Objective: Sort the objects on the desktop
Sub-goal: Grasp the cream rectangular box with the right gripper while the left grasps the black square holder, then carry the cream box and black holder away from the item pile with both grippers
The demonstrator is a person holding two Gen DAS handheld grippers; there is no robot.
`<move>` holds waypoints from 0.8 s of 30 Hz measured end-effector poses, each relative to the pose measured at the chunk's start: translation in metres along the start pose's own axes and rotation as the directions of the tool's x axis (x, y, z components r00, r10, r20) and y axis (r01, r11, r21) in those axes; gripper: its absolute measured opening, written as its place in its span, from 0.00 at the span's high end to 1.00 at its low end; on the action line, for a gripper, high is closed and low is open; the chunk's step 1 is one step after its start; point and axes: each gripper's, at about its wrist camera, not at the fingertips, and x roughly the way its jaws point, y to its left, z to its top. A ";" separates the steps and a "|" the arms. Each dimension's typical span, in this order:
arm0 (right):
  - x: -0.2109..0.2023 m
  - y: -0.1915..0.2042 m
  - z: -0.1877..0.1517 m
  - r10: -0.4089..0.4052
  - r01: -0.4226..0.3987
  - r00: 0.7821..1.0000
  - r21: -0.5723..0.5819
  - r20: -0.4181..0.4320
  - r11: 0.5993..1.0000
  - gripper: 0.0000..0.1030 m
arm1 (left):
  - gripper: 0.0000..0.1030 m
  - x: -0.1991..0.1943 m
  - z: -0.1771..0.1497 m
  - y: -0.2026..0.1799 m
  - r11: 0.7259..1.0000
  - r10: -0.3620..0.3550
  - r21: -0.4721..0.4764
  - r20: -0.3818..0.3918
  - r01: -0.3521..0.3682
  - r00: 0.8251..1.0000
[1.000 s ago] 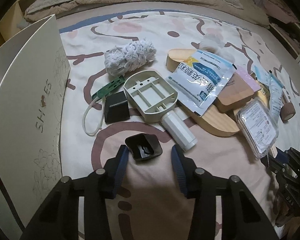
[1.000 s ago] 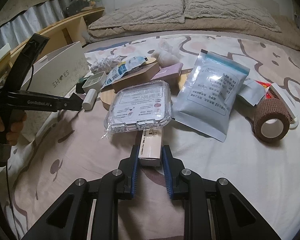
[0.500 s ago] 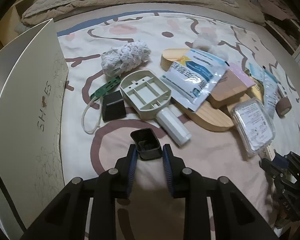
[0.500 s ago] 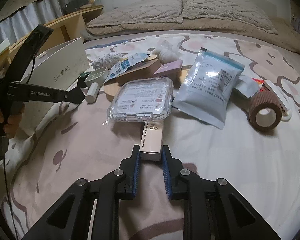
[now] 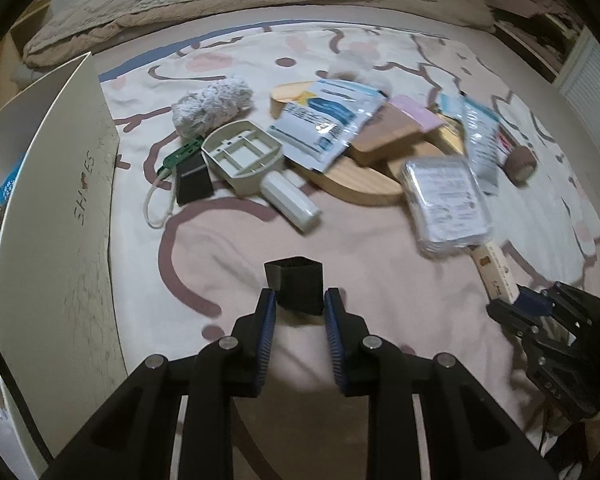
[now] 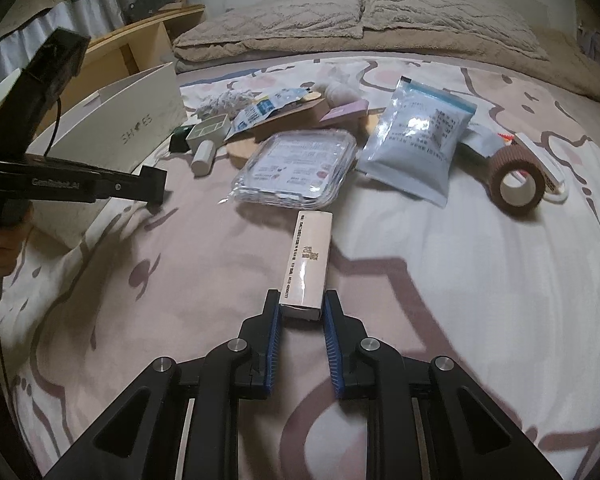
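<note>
left gripper (image 5: 299, 307) pinches the black cap (image 5: 296, 285), right gripper (image 6: 301, 313) pinches the slim box (image 6: 308, 264); carry both level toward the shoe box (image 5: 66, 216) on the left.

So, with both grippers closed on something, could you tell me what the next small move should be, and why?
Probably carry the small black box in the left gripper toward the open white shoebox at its left. The pads already pinch it above the bedspread, and nothing lies between. The right gripper holds the slim carton and can follow.
</note>
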 end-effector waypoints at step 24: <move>-0.039 0.034 -0.058 -0.012 0.009 0.999 -0.048 -0.047 0.999 0.79 | 0.86 -0.039 -0.080 -0.037 0.991 -0.110 0.071 -0.041 0.113 0.993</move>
